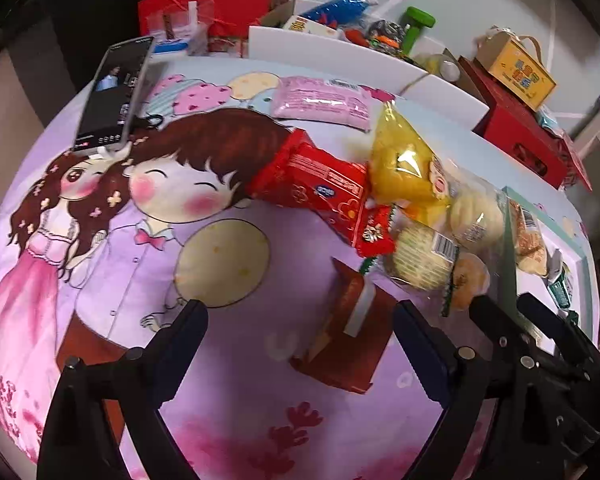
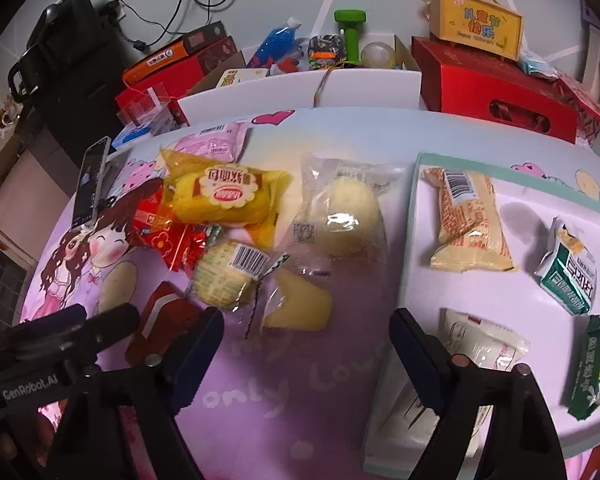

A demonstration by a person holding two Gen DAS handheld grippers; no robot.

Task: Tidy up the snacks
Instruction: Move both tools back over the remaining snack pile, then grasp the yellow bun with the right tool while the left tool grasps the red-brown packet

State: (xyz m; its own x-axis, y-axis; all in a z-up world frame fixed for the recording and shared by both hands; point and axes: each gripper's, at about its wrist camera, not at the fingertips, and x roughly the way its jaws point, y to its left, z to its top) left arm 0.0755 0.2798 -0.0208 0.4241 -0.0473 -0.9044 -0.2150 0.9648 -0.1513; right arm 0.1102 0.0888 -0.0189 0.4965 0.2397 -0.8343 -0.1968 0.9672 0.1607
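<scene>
While both tongs hang wide and empty, left tongs over the red box and right tongs near the tray, the snacks lie heaped mid-surface, left of it; grab carelessly and you could pinch two overlapping wrappers or crush a soft cake.

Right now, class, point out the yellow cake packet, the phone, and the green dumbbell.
yellow cake packet (image 2: 225, 196): right wrist view, on its red-and-white label.
phone (image 1: 114, 92): left wrist view, middle of its dark screen.
green dumbbell (image 2: 354, 36): right wrist view, on its handle.
</scene>
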